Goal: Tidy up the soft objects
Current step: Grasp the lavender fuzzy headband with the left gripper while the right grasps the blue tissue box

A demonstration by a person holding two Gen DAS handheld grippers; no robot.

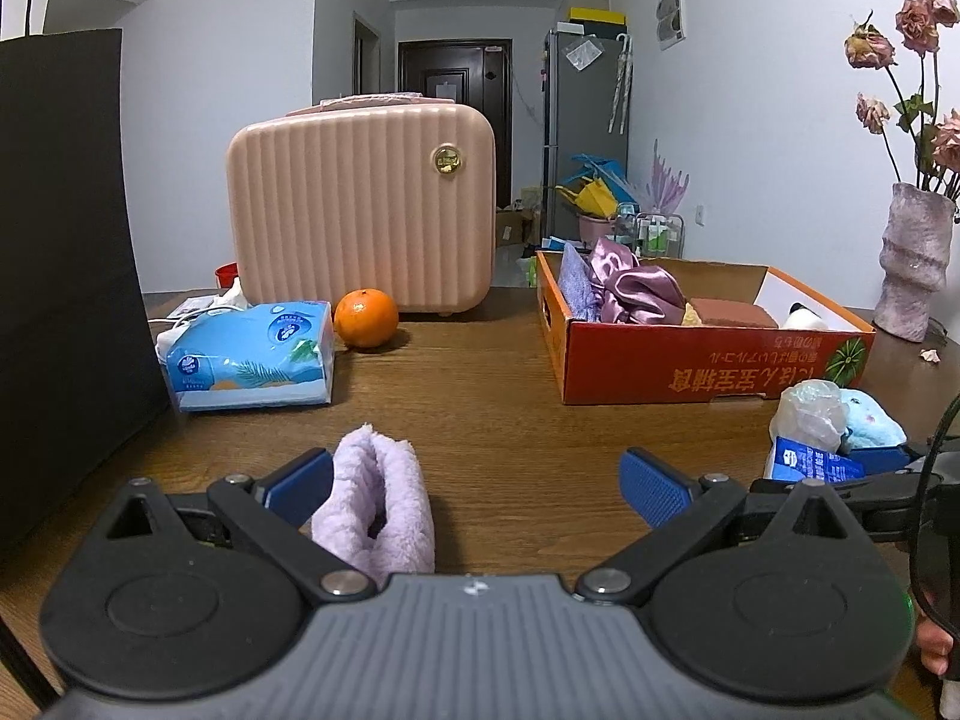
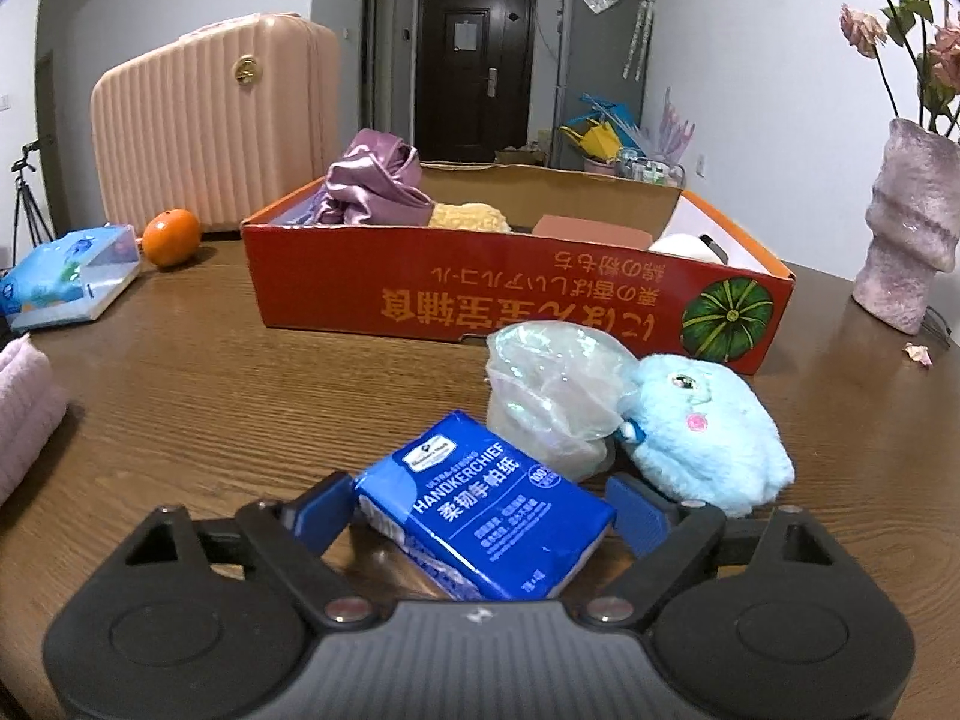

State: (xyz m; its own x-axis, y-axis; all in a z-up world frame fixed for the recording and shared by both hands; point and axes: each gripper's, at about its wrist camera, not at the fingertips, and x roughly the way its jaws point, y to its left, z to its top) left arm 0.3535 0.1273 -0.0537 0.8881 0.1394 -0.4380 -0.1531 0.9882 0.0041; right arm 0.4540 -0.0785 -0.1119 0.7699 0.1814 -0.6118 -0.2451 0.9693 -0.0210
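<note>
Here, largest first:
- Red cardboard box [image 2: 516,306] on the table [image 2: 240,396] already holds satin cloth [image 2: 372,183].
- Lilac towel [image 1: 375,504] lies inside the left gripper [image 1: 474,483], jaws wide, against its left pad.
- Blue handkerchief pack [image 2: 489,510] sits between the right gripper [image 2: 480,510] pads; whether they press it I cannot tell.

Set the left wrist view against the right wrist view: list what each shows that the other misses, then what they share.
Only the left wrist view: the left gripper, jaws open, the lilac towel against its left pad, and a black panel on the left.

Only the right wrist view: the right gripper, with the blue handkerchief pack between its pads, and a tripod.

Both: the orange box, pink case, orange, tissue pack, blue plush, crumpled plastic bag, vase.
</note>
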